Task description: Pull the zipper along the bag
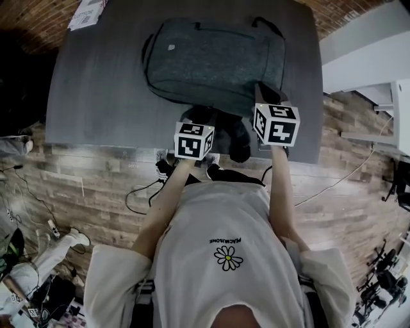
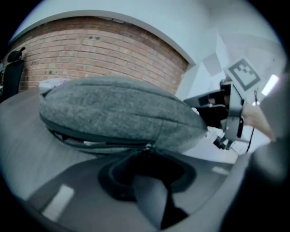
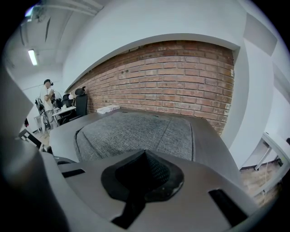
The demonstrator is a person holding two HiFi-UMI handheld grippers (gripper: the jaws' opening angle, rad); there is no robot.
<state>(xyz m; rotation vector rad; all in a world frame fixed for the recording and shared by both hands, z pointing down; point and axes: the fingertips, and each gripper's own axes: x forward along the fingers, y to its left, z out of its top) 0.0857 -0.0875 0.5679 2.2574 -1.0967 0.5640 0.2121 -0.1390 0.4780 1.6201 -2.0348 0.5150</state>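
Observation:
A grey fabric backpack (image 1: 214, 61) lies flat on the dark grey table (image 1: 96, 96). In the left gripper view its side (image 2: 118, 108) fills the middle. A zip runs along that side, gaping to the left of the small slider (image 2: 148, 146). My left gripper (image 2: 149, 161) is low at the bag's near edge, jaws open, the slider just beyond their tips and not pinched. My right gripper (image 3: 145, 156) is shut on nothing and hovers over the bag's near right corner (image 1: 266, 93). The bag's top (image 3: 136, 131) stretches ahead of it.
White papers (image 1: 86, 13) lie at the table's far left corner. A brick wall (image 3: 181, 77) stands behind the table, with a white shelf (image 1: 391, 109) to the right. Cables trail on the wood floor (image 1: 77, 186). A person (image 3: 46, 97) stands far off beside a chair (image 3: 80, 103).

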